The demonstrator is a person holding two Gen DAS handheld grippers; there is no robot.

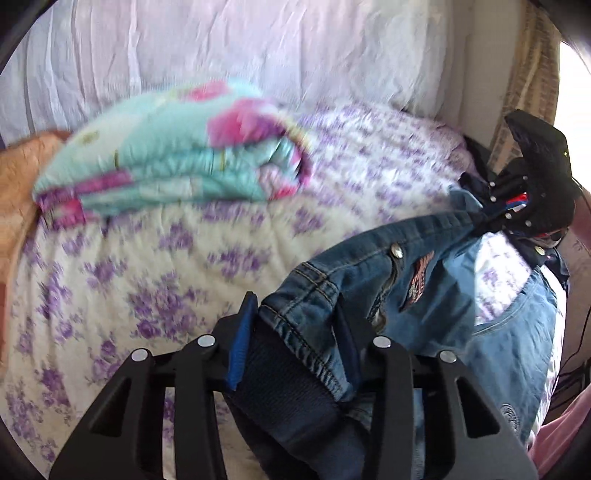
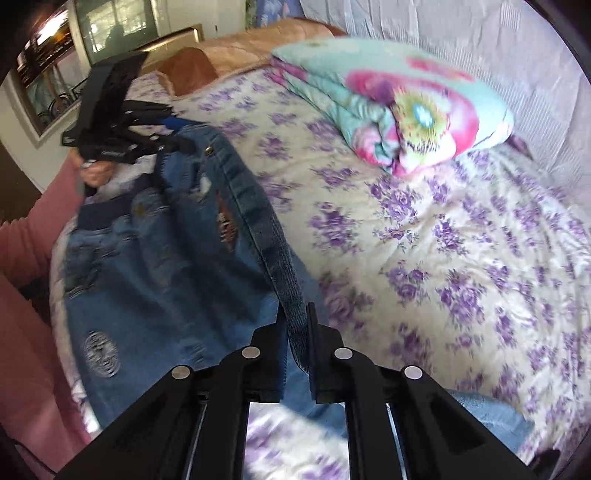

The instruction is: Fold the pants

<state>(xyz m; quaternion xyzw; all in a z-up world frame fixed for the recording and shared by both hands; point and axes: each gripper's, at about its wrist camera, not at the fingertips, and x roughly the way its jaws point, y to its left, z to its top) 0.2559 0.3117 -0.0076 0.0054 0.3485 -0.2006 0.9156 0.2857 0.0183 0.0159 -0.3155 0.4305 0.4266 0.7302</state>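
Observation:
Blue denim pants (image 1: 424, 280) with an embroidered patch and a metal button hang between my two grippers above the bed. My left gripper (image 1: 295, 314) is shut on one end of the waistband, a thick bunch of denim and dark elastic between its fingers. My right gripper (image 2: 297, 317) is shut on the other end of the waistband (image 2: 291, 314), a thin denim edge. Each gripper shows in the other's view: the right gripper (image 1: 491, 214) at the far right, the left gripper (image 2: 173, 138) at the upper left. The pants (image 2: 166, 280) sag down onto the bed.
The bed (image 1: 166, 280) has a cream cover with purple flowers. A folded teal and pink quilt (image 1: 177, 162) lies at its far side, also in the right wrist view (image 2: 399, 107). A white curtain (image 1: 258, 55) hangs behind. A brown headboard (image 2: 192, 66) and window (image 2: 114, 26) lie beyond.

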